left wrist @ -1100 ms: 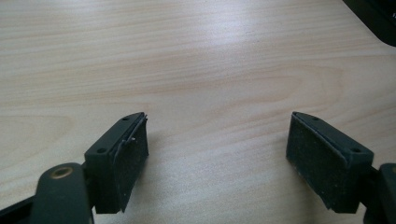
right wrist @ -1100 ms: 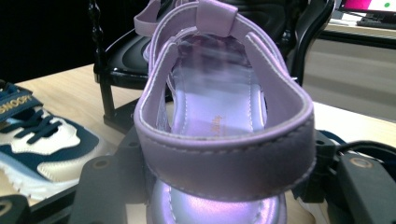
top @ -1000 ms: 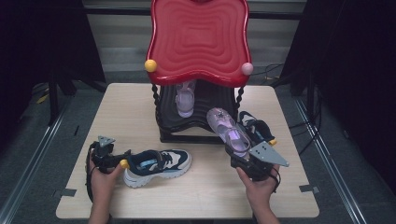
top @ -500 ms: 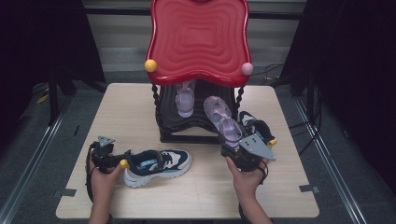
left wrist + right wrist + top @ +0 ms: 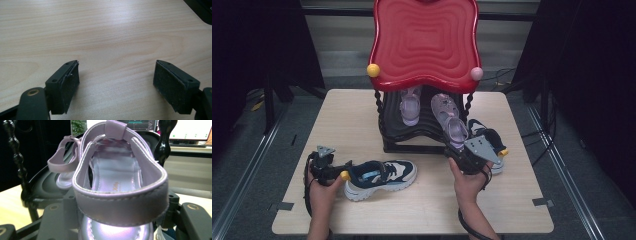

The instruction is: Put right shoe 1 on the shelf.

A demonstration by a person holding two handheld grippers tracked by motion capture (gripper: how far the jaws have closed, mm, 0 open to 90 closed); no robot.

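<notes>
My right gripper (image 5: 464, 155) is shut on the heel of a lilac sandal (image 5: 448, 117), whose toe reaches in under the red top of the rack. In the right gripper view the sandal (image 5: 117, 177) stands between the jaws of the right gripper (image 5: 120, 220), its back strap nearest the camera. A second lilac sandal (image 5: 410, 105) (image 5: 62, 170) lies on the black lower shelf (image 5: 412, 135). My left gripper (image 5: 337, 170) rests on the table just left of a navy and white sneaker (image 5: 379, 177). In its own view the left gripper (image 5: 116, 80) is open over bare wood.
The rack has a wavy red top (image 5: 424, 40) on twisted black posts at the table's back middle. Another sneaker (image 5: 489, 135) lies right of the rack, behind my right hand. The wooden table (image 5: 362, 115) is bare at the left and front.
My right gripper has carried the lilac sandal leftward and toward the rack, so its toe is now under the red top. The left gripper and the sneaker have stayed put.
</notes>
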